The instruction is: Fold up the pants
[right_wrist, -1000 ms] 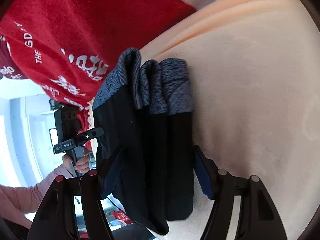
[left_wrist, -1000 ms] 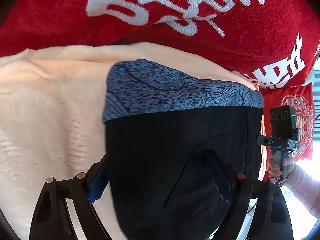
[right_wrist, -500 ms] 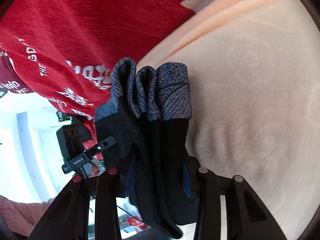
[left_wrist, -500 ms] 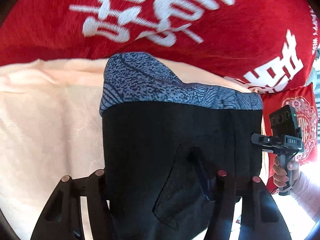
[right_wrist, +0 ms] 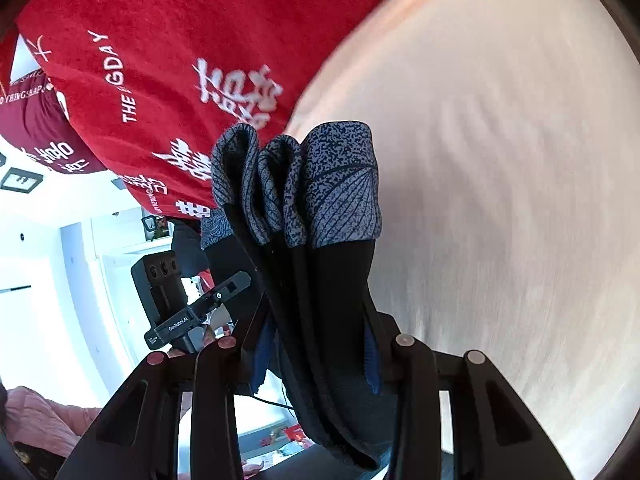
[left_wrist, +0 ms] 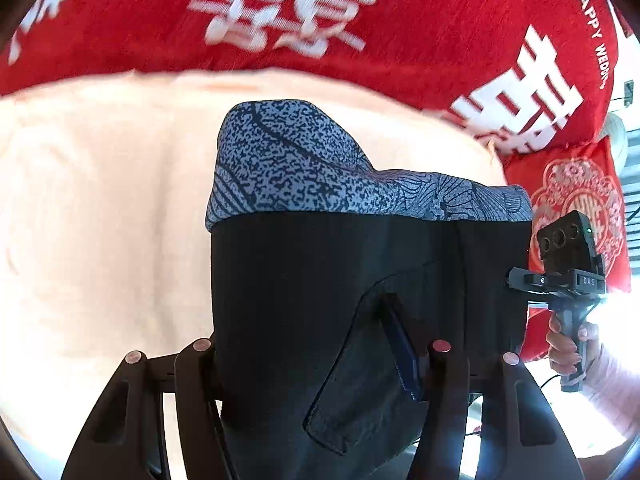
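The folded black pants (left_wrist: 320, 304) with a blue-grey patterned waistband (left_wrist: 304, 172) are held up off the peach bed sheet (left_wrist: 88, 216). My left gripper (left_wrist: 316, 344) is shut on one edge of the bundle. My right gripper (right_wrist: 316, 344) is shut on the other edge, where the pants (right_wrist: 320, 280) show several stacked folds topped by the waistband (right_wrist: 336, 184). Each gripper shows in the other's view: the right one (left_wrist: 568, 272) at the right, the left one (right_wrist: 188, 308) at the left.
A red blanket with white characters (left_wrist: 320, 20) lies behind the sheet and also shows in the right wrist view (right_wrist: 168, 60). A red cushion (left_wrist: 576, 200) is at the right. The peach sheet (right_wrist: 500, 160) spreads wide under the pants. A bright white room lies beyond the bed edge.
Both grippers closed on the folded pants and lifted the bundle off the sheet. The views tilted up toward the red blanket.
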Action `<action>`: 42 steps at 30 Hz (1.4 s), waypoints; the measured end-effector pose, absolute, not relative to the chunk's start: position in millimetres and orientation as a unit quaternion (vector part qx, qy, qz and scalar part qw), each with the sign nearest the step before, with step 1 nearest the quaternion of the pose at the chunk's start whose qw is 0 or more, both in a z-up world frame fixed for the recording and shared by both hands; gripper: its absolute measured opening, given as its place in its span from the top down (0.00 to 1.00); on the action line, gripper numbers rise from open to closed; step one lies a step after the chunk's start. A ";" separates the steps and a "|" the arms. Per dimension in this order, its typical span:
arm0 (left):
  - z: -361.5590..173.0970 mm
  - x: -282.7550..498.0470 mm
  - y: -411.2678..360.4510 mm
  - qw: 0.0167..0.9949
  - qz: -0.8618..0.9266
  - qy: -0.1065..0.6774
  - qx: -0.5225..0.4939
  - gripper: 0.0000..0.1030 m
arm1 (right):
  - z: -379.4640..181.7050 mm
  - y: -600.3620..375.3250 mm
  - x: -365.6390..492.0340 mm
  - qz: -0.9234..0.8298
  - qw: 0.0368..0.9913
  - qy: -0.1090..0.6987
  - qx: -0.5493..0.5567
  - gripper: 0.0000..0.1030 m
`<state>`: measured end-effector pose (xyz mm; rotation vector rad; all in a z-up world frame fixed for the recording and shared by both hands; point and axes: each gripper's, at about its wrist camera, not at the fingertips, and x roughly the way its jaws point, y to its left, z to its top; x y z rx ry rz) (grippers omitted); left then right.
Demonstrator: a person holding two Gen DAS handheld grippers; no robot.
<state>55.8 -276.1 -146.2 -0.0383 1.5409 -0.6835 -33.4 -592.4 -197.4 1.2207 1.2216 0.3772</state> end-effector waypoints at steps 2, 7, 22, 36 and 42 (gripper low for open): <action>-157.0 43.2 -270.2 0.664 -0.300 0.685 -0.008 0.40 | -207.6 -587.7 -48.0 0.157 0.629 0.540 0.537 0.60; -193.5 28.0 -245.8 0.669 -0.290 0.684 -0.028 0.31 | -233.5 -570.7 -64.8 0.134 0.644 0.559 0.505 0.59; -114.1 42.9 -234.1 0.756 -0.274 0.595 -0.007 0.12 | -159.3 -562.2 -71.0 -0.016 0.750 0.559 0.354 0.75; -181.8 41.0 -280.7 0.731 -0.266 0.626 0.057 0.12 | -186.6 -547.1 -19.4 0.021 0.740 0.558 0.375 0.89; -184.2 38.2 -281.4 0.732 -0.240 0.633 0.073 0.01 | -186.0 -545.5 -22.8 0.017 0.743 0.555 0.374 0.89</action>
